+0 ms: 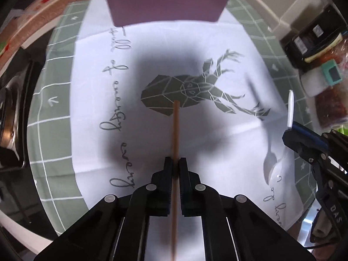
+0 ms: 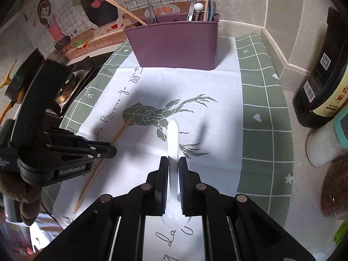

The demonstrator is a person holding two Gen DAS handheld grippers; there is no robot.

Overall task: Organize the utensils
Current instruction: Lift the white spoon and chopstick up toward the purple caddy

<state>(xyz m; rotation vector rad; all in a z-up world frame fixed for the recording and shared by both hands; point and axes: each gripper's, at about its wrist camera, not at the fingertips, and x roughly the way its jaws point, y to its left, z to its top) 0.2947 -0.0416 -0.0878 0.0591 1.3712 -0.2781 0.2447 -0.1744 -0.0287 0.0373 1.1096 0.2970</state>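
My left gripper (image 1: 175, 161) is shut on a wooden chopstick (image 1: 175, 130) and holds it above the white deer-print cloth (image 1: 104, 152); it also shows in the right wrist view (image 2: 108, 150) with the chopstick (image 2: 118, 134). My right gripper (image 2: 173, 161) is shut on a white plastic spoon (image 2: 173, 137), handle pointing forward, bowl below the jaws. The spoon (image 1: 290, 108) and right gripper (image 1: 290, 130) show at the right of the left wrist view. A purple utensil holder (image 2: 174, 43) stands at the far end of the cloth, holding chopsticks (image 2: 126, 10), a spoon and other utensils. It also shows in the left wrist view (image 1: 167, 0).
A green checked mat (image 2: 265, 108) lies under the cloth. A dark sauce bottle (image 2: 324, 76), a white jar (image 2: 322, 148) and a jar of red flakes (image 2: 335, 187) stand at the right. A gas stove (image 2: 69, 87) is at the left. A tiled wall rises behind.
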